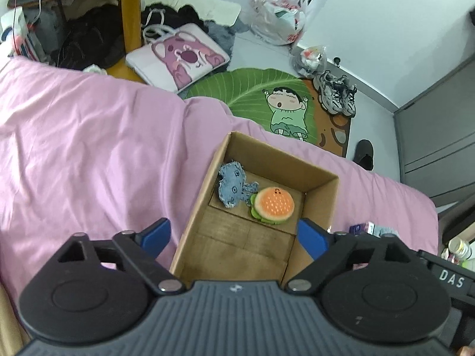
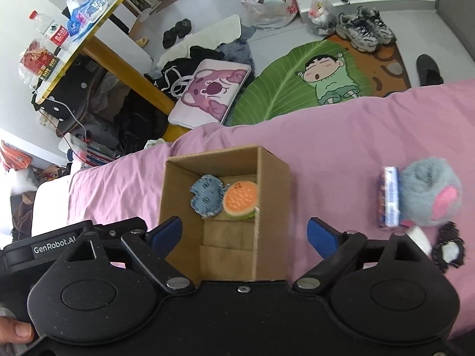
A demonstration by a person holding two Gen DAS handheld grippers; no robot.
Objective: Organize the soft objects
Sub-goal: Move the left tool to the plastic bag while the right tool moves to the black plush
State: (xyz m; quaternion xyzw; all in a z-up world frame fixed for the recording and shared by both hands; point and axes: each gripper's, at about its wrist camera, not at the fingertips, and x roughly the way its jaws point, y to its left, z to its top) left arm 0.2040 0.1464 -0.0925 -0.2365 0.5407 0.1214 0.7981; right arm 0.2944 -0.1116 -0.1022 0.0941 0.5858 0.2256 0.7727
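Note:
An open cardboard box (image 1: 322, 191) (image 2: 271, 184) stands on the pink bed. Inside it lie a blue denim plush (image 1: 233, 185) (image 2: 206, 197) and an orange burger plush (image 1: 273, 206) (image 2: 240, 200), side by side at the far end. My left gripper (image 1: 234, 235) hovers open above the box's near end, its blue fingers straddling the box. My right gripper (image 2: 245, 235) is open too, empty, above the box's near edge. On the bed to the right lie a grey fluffy plush with pink patches (image 2: 430, 191), a white and blue packet (image 2: 389, 197) and a black and white plush (image 2: 449, 250).
The pink bedsheet (image 1: 89, 148) spreads wide to the left of the box. Beyond the bed's edge the floor holds a green leaf rug (image 1: 267, 89), a pink cartoon bag (image 1: 181, 56), sneakers (image 1: 337, 93), plastic bags (image 1: 279, 14) and a yellow-legged table (image 2: 98, 29).

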